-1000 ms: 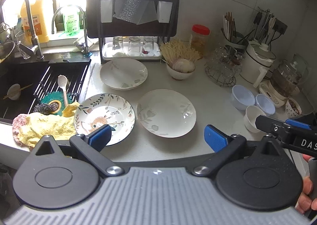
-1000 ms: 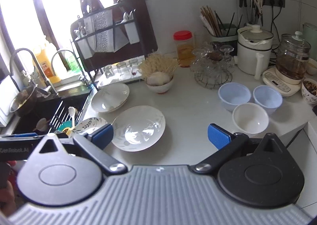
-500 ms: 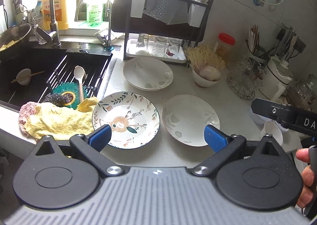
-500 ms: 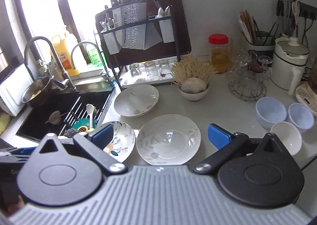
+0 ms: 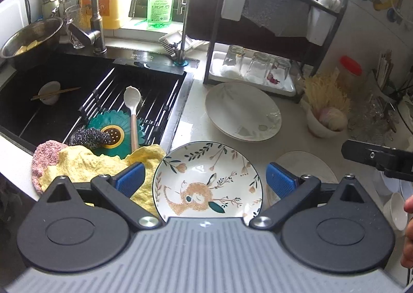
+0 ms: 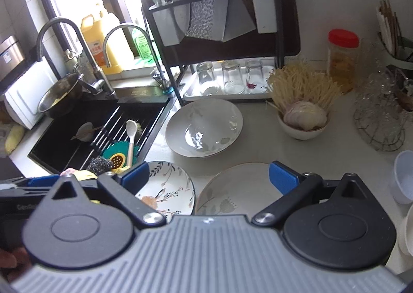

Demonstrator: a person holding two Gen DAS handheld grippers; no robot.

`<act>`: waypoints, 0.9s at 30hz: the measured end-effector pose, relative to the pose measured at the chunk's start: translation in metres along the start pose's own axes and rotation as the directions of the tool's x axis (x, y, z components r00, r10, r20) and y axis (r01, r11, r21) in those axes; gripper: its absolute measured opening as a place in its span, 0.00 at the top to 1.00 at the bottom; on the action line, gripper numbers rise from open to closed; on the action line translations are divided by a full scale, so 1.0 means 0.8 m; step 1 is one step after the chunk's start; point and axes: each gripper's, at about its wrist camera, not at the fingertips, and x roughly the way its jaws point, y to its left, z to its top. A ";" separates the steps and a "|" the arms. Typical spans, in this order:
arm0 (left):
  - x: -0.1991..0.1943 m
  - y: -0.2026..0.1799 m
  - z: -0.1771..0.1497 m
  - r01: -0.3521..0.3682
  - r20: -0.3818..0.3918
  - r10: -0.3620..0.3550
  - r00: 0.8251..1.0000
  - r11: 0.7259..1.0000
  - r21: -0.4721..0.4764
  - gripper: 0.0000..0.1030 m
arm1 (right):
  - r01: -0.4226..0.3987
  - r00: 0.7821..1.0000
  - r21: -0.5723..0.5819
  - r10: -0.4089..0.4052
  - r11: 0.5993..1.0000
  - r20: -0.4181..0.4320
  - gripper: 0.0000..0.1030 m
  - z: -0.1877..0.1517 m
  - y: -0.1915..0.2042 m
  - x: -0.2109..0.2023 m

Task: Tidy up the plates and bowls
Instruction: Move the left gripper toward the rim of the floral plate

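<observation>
Three plates lie on the white counter. A patterned plate with a rabbit drawing [image 5: 206,184] lies nearest, between the open fingers of my left gripper [image 5: 205,179]; it also shows in the right wrist view [image 6: 167,187]. A plain white plate [image 5: 307,166] lies to its right, under my open, empty right gripper [image 6: 209,176], and shows there too [image 6: 237,189]. A deep pale plate with leaf prints [image 5: 242,112] sits behind, also in the right wrist view [image 6: 204,127]. Small white and pale blue bowls [image 6: 402,176] stand at the right edge.
A black sink [image 5: 77,91] with drying rack, spoon and scourer lies left. A yellow cloth [image 5: 90,161] drapes its edge. A black dish rack with upturned glasses [image 5: 258,68] stands behind. A bowl of noodles and onion [image 6: 304,117], jar and wire basket stand at the right.
Both grippers have moved left and closer to the counter. The patterned plate now sits centred between the left fingers, and the plain white plate between the right fingers. Both stay open.
</observation>
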 end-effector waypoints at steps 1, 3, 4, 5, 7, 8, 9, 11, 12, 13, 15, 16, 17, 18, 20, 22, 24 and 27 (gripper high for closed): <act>0.009 0.007 0.000 0.012 -0.008 -0.013 1.000 1.000 -0.017 0.02 | -0.011 1.000 -0.011 0.011 1.000 -0.017 0.05 0.003 -0.001 0.013; 0.023 0.019 -0.001 0.016 -0.029 -0.018 0.999 0.998 -0.062 0.02 | -0.031 0.999 -0.054 0.029 0.998 -0.043 0.06 0.009 0.003 0.036; 0.029 0.025 -0.001 0.018 -0.037 -0.020 0.999 0.997 -0.075 0.02 | -0.041 0.998 -0.079 0.036 0.996 -0.057 0.07 0.011 0.006 0.048; 0.036 0.030 -0.001 0.012 -0.046 -0.016 0.999 0.996 -0.083 0.02 | -0.054 0.996 -0.101 0.047 0.993 -0.070 0.08 0.012 0.009 0.059; 0.047 0.038 -0.003 0.003 -0.069 -0.009 0.998 0.996 -0.088 0.03 | -0.081 0.993 -0.134 0.067 0.988 -0.101 0.14 0.013 0.013 0.081; 0.054 0.043 -0.004 0.004 -0.082 -0.012 0.997 0.996 -0.092 0.03 | -0.091 0.990 -0.142 0.074 0.986 -0.120 0.17 0.012 0.014 0.092; 0.060 0.048 -0.005 0.008 -0.095 -0.017 0.995 0.995 -0.100 0.03 | -0.103 0.986 -0.149 0.082 0.983 -0.142 0.23 0.011 0.015 0.103; 0.070 0.056 -0.008 0.016 -0.110 -0.029 0.993 0.993 -0.116 0.03 | -0.120 0.979 -0.152 0.091 0.981 -0.184 0.28 0.009 0.016 0.124; 0.076 0.061 -0.010 0.008 -0.124 -0.024 0.992 0.992 -0.124 0.03 | -0.128 0.976 -0.150 0.098 0.980 -0.196 0.29 0.008 0.016 0.134; 0.083 0.065 -0.011 0.002 -0.139 -0.021 0.990 0.991 -0.133 0.05 | -0.137 0.972 -0.148 0.104 0.980 -0.209 0.29 0.007 0.017 0.142; 0.096 0.075 -0.015 0.003 -0.165 -0.031 0.986 0.986 -0.165 0.11 | -0.150 0.965 -0.147 0.113 0.978 -0.235 0.32 0.005 0.019 0.158; 0.101 0.079 -0.017 0.002 -0.176 -0.035 0.984 0.983 -0.181 0.12 | -0.156 0.963 -0.148 0.117 0.977 -0.244 0.34 0.004 0.018 0.166; 0.108 0.082 -0.019 -0.003 -0.194 -0.036 0.980 0.981 -0.194 0.12 | -0.161 0.961 -0.150 0.120 0.976 -0.247 0.37 0.003 0.019 0.173; 0.114 0.085 -0.021 -0.005 -0.216 -0.039 0.976 0.979 -0.203 0.14 | -0.151 0.962 -0.155 0.110 0.976 -0.248 0.49 0.002 0.020 0.178; 0.124 0.086 -0.024 -0.015 -0.239 -0.036 0.970 0.978 -0.207 0.17 | -0.137 0.960 -0.172 0.088 0.976 -0.264 0.57 0.000 0.022 0.191; 0.133 0.088 -0.027 -0.024 -0.255 -0.032 0.966 0.977 -0.211 0.20 | -0.165 0.952 -0.168 0.112 0.972 -0.283 0.58 -0.001 0.023 0.201; 0.141 0.091 -0.031 -0.028 -0.269 -0.036 0.962 0.973 -0.229 0.26 | -0.175 0.947 -0.161 0.121 0.971 -0.297 0.58 -0.002 0.024 0.210; 0.152 0.094 -0.034 -0.046 -0.289 -0.031 0.957 0.966 -0.254 0.34 | -0.170 0.943 -0.175 0.108 0.970 -0.315 0.57 -0.002 0.025 0.223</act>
